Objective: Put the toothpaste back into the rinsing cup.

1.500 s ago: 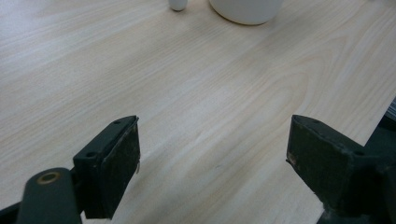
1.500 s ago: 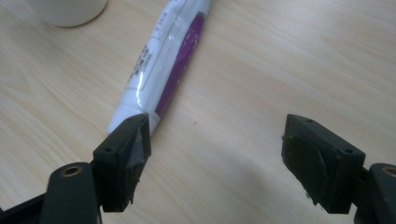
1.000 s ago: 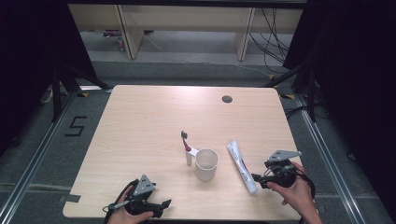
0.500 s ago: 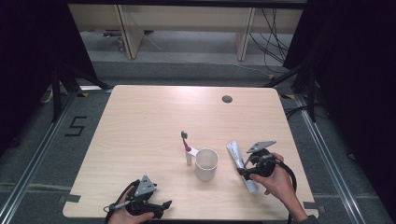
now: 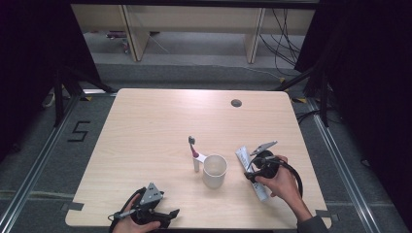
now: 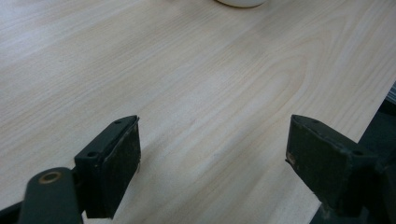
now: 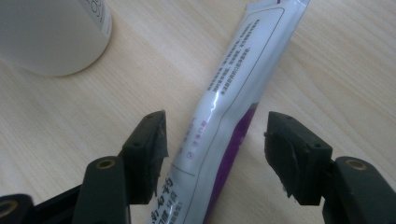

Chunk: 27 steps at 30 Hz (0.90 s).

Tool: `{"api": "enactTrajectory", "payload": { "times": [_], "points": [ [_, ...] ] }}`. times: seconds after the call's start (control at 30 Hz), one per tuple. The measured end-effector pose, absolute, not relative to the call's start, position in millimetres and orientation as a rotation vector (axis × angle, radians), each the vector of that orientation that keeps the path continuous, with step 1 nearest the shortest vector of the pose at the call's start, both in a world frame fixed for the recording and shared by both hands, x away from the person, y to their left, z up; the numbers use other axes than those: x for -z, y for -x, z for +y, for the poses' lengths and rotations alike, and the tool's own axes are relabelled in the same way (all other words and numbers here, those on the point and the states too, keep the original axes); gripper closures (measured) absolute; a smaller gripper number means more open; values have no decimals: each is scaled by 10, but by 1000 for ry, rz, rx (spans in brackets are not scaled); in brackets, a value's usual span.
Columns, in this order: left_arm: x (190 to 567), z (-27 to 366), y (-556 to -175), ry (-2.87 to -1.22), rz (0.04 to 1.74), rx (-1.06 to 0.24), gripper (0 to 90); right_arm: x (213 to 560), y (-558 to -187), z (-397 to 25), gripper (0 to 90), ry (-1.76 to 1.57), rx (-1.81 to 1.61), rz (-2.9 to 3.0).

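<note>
A white and purple toothpaste tube (image 7: 233,93) lies flat on the wooden table (image 5: 145,126), to the right of a white cup (image 5: 214,170). My right gripper (image 7: 215,142) is open, low over the tube, one jaw on each side of it with gaps both sides. From above, the right gripper (image 5: 253,170) sits over the tube (image 5: 243,156). A toothbrush (image 5: 194,153) with a pink and white handle stands upright just left of the cup. My left gripper (image 5: 160,217) rests open near the table's front edge; its jaws (image 6: 210,168) hold nothing.
The cup's base (image 7: 51,32) stands close to the left of the tube. A round cable hole (image 5: 236,103) is at the table's far right. The table's front edge (image 6: 373,116) runs just past the left gripper.
My right gripper has moved left and forward from the table's right side onto the toothpaste tube. The left gripper has stayed in place.
</note>
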<state>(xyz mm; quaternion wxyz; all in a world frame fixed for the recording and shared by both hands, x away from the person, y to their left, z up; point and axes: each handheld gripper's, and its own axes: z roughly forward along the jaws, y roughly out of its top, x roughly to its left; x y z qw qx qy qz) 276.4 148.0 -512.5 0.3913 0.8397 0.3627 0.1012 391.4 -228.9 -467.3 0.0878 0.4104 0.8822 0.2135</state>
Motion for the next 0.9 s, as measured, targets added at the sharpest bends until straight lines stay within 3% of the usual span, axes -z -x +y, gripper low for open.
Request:
{"api": "enactTrajectory", "payload": {
  "times": [0.57, 0.7, 0.9],
  "points": [
    [5130, 1467, -2759, -2141, 924, -255, 175, 4752, -4037, -2193, 486, -1262, -498, 2664],
    [5136, 1459, -2752, -2140, 925, -248, 176, 4743, -4062, -2207, 575, -1260, -478, 2690],
    [5137, 1455, -2752, -2139, 928, -247, 176, 4736, -4135, -2238, 600, -1266, -415, 2728]
  ]
}}
